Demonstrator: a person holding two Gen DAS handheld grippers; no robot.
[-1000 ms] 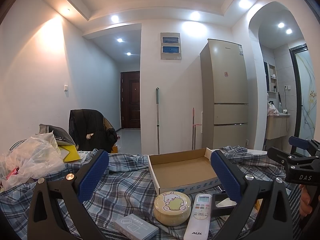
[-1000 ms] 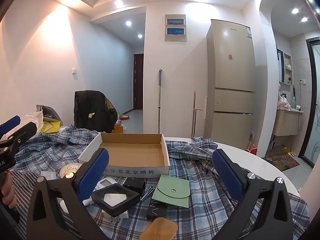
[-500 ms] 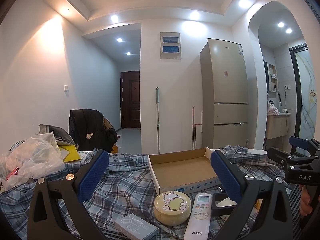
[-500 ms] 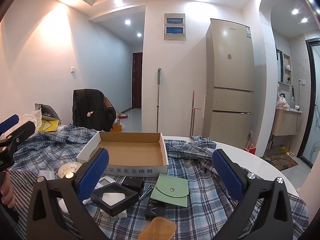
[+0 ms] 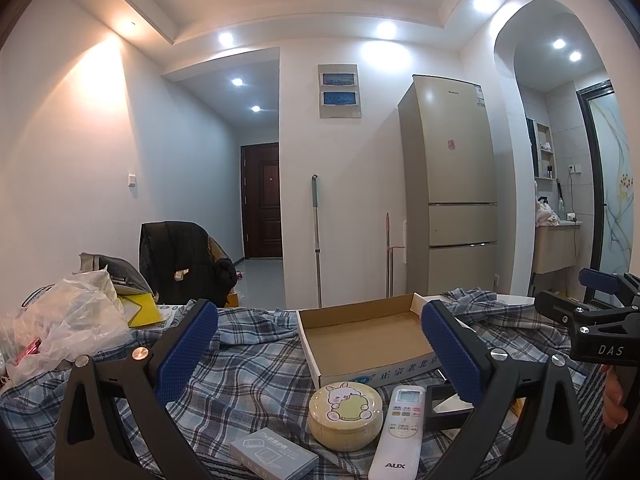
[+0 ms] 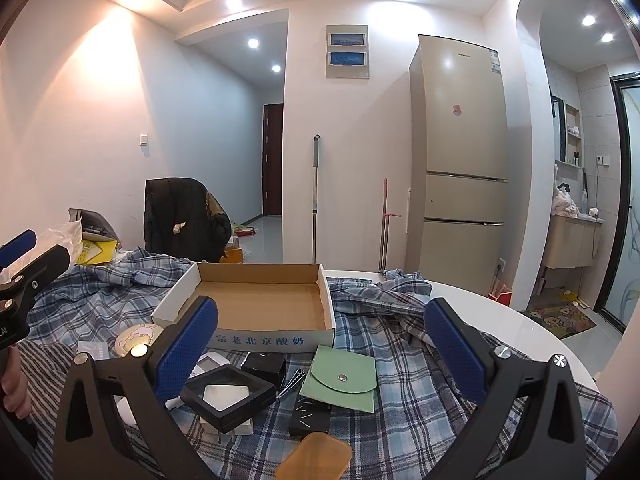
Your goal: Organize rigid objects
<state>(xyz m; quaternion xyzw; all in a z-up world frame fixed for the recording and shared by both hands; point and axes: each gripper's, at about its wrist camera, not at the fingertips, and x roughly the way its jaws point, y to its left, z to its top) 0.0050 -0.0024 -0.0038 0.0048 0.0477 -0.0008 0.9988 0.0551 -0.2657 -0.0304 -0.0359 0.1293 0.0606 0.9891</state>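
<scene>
Flat on plaid cloth, remote [image 5: 398, 428] long axis points toward cardboard tray [image 5: 360, 330]; both tools wide, empty.

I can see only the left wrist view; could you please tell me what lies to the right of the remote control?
Observer: A black display frame with a white square inside it.
Operator: Thank you. Is there anything beyond it?
Observer: A green snap pouch lies right of the frame, in front of the cardboard tray.
Operator: Is the right gripper holding anything?
Observer: No, the right gripper is open, with nothing between its fingers.
</scene>
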